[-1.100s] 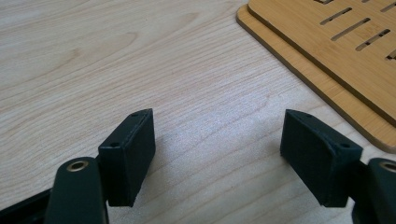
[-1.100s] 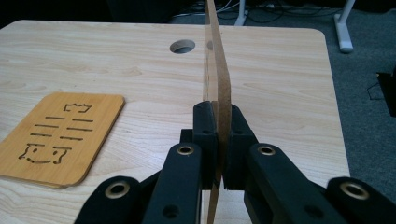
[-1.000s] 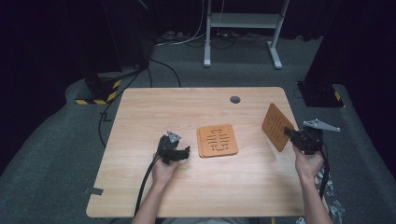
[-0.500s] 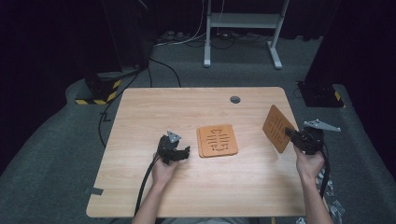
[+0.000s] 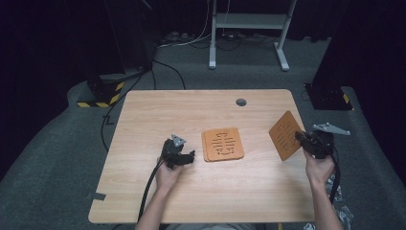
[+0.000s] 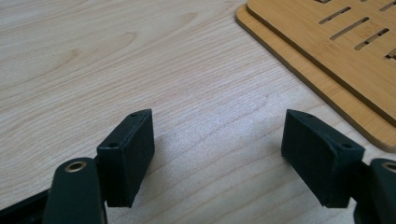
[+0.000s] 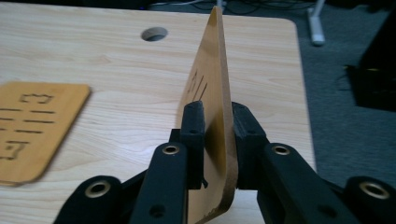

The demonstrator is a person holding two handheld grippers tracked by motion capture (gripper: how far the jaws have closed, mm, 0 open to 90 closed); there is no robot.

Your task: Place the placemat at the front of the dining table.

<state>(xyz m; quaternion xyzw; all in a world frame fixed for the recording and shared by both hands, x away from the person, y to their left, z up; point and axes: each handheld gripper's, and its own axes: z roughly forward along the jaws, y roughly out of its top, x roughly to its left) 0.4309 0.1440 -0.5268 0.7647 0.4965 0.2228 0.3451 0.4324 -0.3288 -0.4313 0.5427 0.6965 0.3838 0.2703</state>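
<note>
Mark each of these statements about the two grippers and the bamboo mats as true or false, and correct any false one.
1. The right gripper has a bamboo mat on edge between its jaws. True.
2. The left gripper is shut on a mat. False: its jaws stand open over bare table.
3. Two mats lie stacked near the table's middle. True.
4. The stacked mats are solid, with no slots. False: slots are cut through the top one.
5. The table has a round hole near its far edge. True.
</note>
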